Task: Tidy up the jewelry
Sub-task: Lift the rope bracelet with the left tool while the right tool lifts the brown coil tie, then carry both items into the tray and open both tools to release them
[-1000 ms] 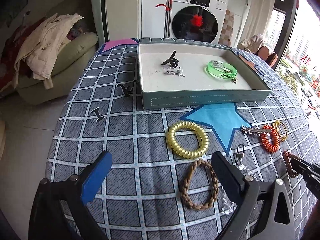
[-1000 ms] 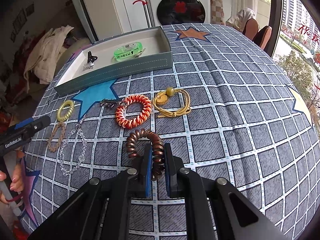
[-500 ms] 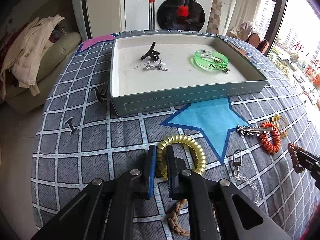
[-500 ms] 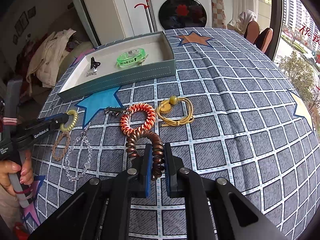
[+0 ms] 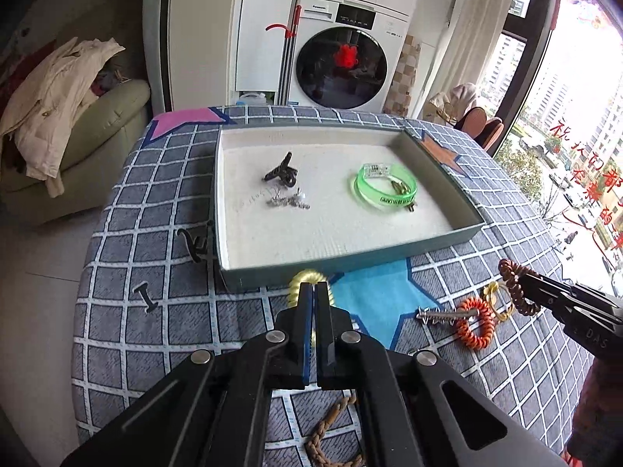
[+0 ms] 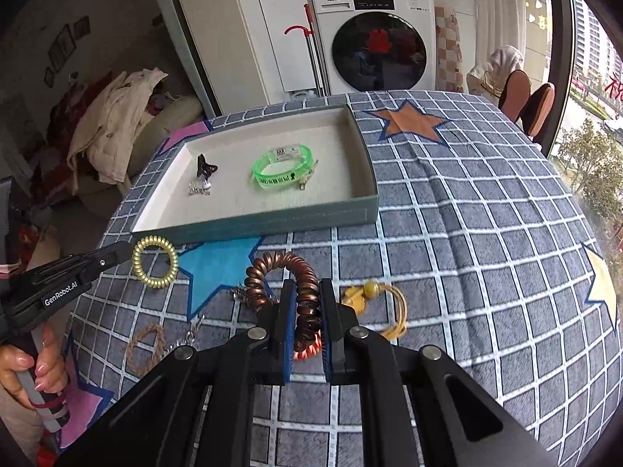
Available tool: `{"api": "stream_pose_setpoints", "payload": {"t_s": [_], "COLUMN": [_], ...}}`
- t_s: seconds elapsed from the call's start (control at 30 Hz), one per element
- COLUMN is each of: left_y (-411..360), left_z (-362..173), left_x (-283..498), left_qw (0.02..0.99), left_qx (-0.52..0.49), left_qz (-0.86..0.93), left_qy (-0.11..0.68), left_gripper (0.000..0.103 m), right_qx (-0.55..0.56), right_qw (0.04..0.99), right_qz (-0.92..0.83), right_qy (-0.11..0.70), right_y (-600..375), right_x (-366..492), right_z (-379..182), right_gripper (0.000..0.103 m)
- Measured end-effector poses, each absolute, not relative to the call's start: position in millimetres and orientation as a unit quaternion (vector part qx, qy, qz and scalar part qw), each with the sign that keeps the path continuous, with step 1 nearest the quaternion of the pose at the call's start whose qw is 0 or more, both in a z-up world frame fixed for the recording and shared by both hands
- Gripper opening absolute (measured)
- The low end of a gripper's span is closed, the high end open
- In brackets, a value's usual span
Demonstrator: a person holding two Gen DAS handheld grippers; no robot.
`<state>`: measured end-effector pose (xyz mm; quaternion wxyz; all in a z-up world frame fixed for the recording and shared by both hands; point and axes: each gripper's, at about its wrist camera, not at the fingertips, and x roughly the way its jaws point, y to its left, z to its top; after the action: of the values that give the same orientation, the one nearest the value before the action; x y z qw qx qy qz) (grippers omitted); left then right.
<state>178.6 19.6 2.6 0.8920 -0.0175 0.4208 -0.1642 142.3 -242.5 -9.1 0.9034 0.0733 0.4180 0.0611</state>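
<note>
A: Where are we on the left side?

B: Our left gripper (image 5: 315, 292) is clamped on the yellow-gold spiral coil hair tie (image 6: 154, 261). From the right wrist view the tie hangs off the fingertips, lifted above the grey checked tablecloth with stars (image 6: 467, 241), just in front of the near wall of the shallow teal rectangular tray with cream lining (image 5: 342, 268).

A: Right side?

B: Our right gripper (image 6: 307, 303) is pinched on the brown spiral coil hair tie (image 6: 288, 272). The loop stands up between the fingers, held above the cloth. In the left wrist view we see it (image 5: 516, 286) at the tip of that gripper, off the tray's right corner.

A: What's in the tray?

B: A translucent green plastic bangle (image 5: 385, 186) on the right half, with a small brass-coloured piece touching it. On the left half, a black hair claw clip (image 5: 281, 170), and a small silver chain piece (image 5: 288, 200) just beside it.

A: Left on the cloth?

B: An orange spiral coil hair tie (image 5: 473, 323), a silver toothed hair clip (image 5: 446, 314) touching it, a yellow cord bracelet with a bead (image 6: 379, 303), a tan braided rope loop (image 6: 146, 348), and a clear bead chain near that loop, mostly hidden behind our right gripper. All are well in front of the tray.
</note>
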Motion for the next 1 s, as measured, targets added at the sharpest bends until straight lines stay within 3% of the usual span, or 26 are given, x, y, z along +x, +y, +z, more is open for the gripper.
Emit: {"api": "stream_pose_setpoints", "payload": {"t_s": [0.3, 0.87, 0.9, 0.93, 0.97, 1.0], "left_y": [21, 47, 48, 48, 48, 49], "left_z": [16, -45, -45, -45, -44, -43], "left_x": [205, 188, 188, 188, 188, 185], "left_qw": [0.901, 0.867, 0.866, 0.865, 0.865, 0.872], "left_qx": [-0.006, -0.063, -0.067, -0.068, -0.069, -0.07], "left_qz": [-0.154, -0.1, -0.099, -0.097, -0.095, -0.084], "left_qy": [0.406, 0.484, 0.485, 0.487, 0.489, 0.477], "left_gripper": [0.021, 0.022, 0.027, 0.072, 0.103, 0.103], "right_qx": [0.074, 0.075, 0.075, 0.075, 0.076, 0.077], "right_qw": [0.905, 0.898, 0.898, 0.898, 0.898, 0.897], "right_qz": [0.077, 0.117, 0.118, 0.119, 0.12, 0.12], "right_qy": [0.411, 0.418, 0.418, 0.418, 0.417, 0.417], "right_y": [-228, -202, -202, -202, -202, -201], "right_x": [200, 189, 187, 186, 184, 183], "right_z": [2, -8, -8, -7, -7, -6], "right_gripper": [0.012, 0.012, 0.012, 0.012, 0.012, 0.012]}}
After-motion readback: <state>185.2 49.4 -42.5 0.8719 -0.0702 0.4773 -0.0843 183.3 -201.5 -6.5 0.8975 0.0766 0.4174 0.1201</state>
